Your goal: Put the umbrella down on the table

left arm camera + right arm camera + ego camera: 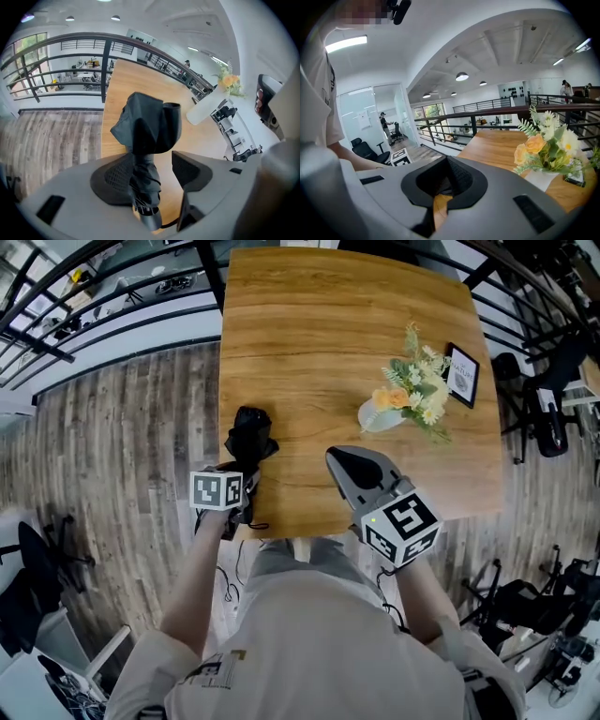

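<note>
A black folded umbrella (249, 439) lies on the wooden table (328, 334) near its front left corner. In the left gripper view the umbrella (147, 126) runs between the jaws of my left gripper (152, 174), handle end nearest the camera. It leans against the left pad, and a gap of bare wood separates it from the right pad, so the jaws stand open. In the head view my left gripper (242, 498) hovers over the umbrella's near end. My right gripper (339, 461) is above the table's front edge, jaws together and empty, also seen as my right gripper (445, 187).
A white vase of flowers (412, 395) and a small framed sign (461, 374) stand on the table's right side. The flowers (548, 145) are close to the right gripper's right. A black railing (112, 306) runs behind the table, and office gear (544, 606) sits on the floor.
</note>
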